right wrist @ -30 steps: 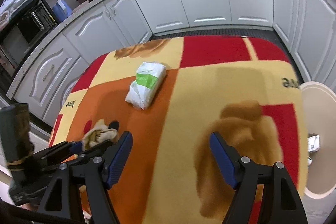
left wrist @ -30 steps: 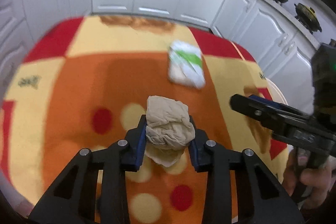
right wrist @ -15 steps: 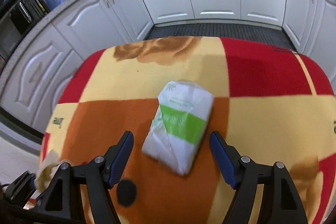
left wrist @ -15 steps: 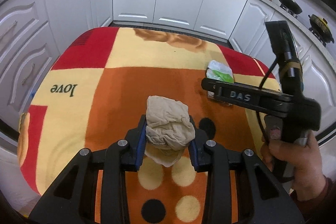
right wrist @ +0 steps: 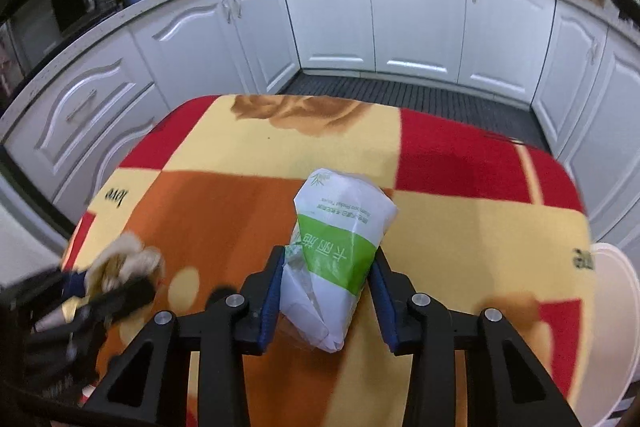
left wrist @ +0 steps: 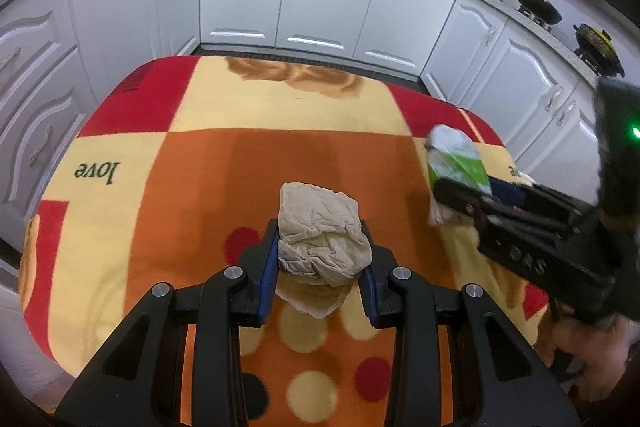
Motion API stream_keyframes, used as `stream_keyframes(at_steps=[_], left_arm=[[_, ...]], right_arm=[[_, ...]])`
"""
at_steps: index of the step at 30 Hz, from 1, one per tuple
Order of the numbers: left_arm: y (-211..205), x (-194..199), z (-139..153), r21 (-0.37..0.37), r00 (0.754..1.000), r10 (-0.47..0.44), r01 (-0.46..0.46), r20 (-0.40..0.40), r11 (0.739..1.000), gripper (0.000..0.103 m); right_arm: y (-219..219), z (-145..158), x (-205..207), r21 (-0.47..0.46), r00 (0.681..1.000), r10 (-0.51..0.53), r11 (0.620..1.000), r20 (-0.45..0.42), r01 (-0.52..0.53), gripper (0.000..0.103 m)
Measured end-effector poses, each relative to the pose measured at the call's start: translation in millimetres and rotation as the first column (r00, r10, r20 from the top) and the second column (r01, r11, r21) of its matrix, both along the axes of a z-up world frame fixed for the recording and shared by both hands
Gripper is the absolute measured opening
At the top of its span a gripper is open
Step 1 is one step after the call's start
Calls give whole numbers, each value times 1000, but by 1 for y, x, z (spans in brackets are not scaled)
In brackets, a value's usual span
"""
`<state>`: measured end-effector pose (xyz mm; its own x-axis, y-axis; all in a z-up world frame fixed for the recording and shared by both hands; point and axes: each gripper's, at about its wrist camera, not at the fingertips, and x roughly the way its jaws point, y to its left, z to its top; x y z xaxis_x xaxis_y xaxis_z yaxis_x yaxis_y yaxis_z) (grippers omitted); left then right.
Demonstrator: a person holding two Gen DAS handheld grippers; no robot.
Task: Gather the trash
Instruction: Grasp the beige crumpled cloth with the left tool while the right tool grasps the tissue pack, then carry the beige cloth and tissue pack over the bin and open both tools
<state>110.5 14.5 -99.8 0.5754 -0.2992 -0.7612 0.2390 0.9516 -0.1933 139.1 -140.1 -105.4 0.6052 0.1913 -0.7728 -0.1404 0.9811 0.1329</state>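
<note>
Left gripper [left wrist: 320,267] first: I have its jaws clamped tight on a crumpled wad of brownish paper [left wrist: 322,241], which bulges above the blue pads and hangs a white corner below them, held over the orange field of the patterned tablecloth [left wrist: 192,187]. Moving right, my right gripper [right wrist: 326,291] is closing its jaws around a white and green tissue pack [right wrist: 340,251]; the pack sits squarely between the two blue pads, and the left pad looks to be already against its crinkled film, while on the right side I cannot tell whether there is contact yet. The relation I am steering by is the pack's long axis: it runs away from me, nearly in line with the fingers and leaning a little to the right at its far end, so the jaws squeeze across its narrow width, which I judge the better way to take it. The pack lies by the right side of the cloth, near where orange meets yellow, and the right hand is plainly the nearer one. Farther right, past the table edge, a pale round bin [right wrist: 616,331] stands low down; I take it as the place for both pieces.
</note>
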Motion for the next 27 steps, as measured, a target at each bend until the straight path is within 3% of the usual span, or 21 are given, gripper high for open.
stream_keyframes(at_steps=[11,27], left_arm=[[-46,-21,8,-2,997,-82,82,17,997,32],[-118,-42,23,29,977,-204,203,59,979,32]], right_arm=[[-44,17,-55,-10,994,-95,995,54,96,39],[-104,27,-103,-2,974,-208,978,89,209,39]])
